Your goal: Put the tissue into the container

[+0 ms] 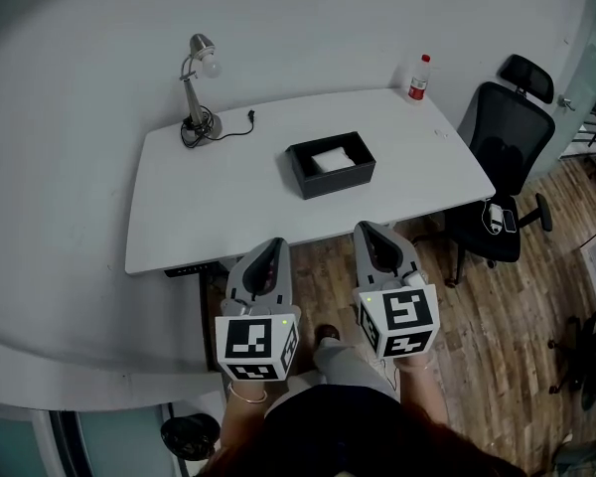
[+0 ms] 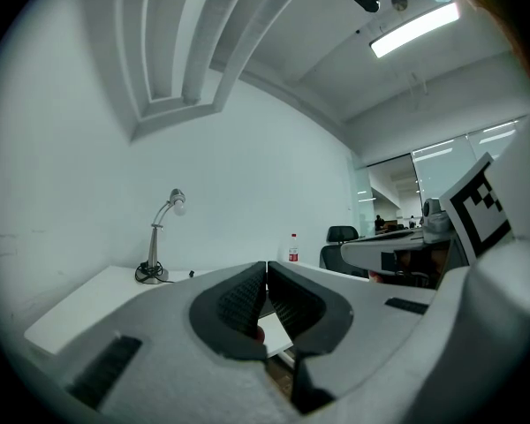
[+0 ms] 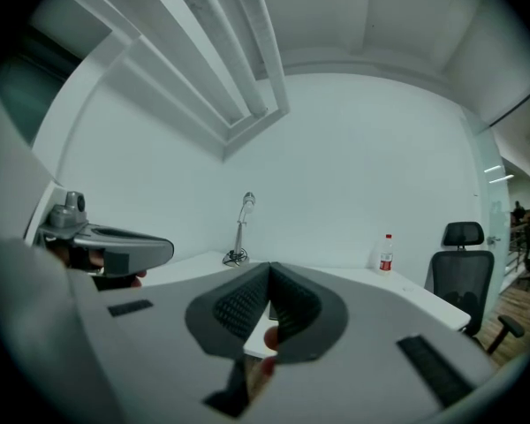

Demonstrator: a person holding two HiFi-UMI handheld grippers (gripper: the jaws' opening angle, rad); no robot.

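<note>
- One white folded tissue [image 1: 332,159]: it is lying inside the container, so the task is looking done rather than pending.
- One black rectangular open-topped container [image 1: 343,180]: it is sitting near the middle of the white desk [image 1: 228,202], its long axis running left to right across the desk and rising slightly to the right.
- Key relation: the container is lying straight ahead of your grippers, beyond the desk's near edge and well apart from both. It is roughly between their two lines, with the right one marginally nearer.
- Left gripper [image 1: 273,243]: you are holding it level with its jaws pressed together and nothing between them.
- Right gripper [image 1: 370,231]: its jaws are likewise meeting, carrying nothing.
- One silver gooseneck desk lamp [image 1: 199,87]: it is standing at the desk's far left corner.
- One clear plastic bottle with a red label [image 1: 418,78]: it is standing at the far right corner.
- One black office chair [image 1: 507,147]: it is waiting off the desk's right end.
</note>
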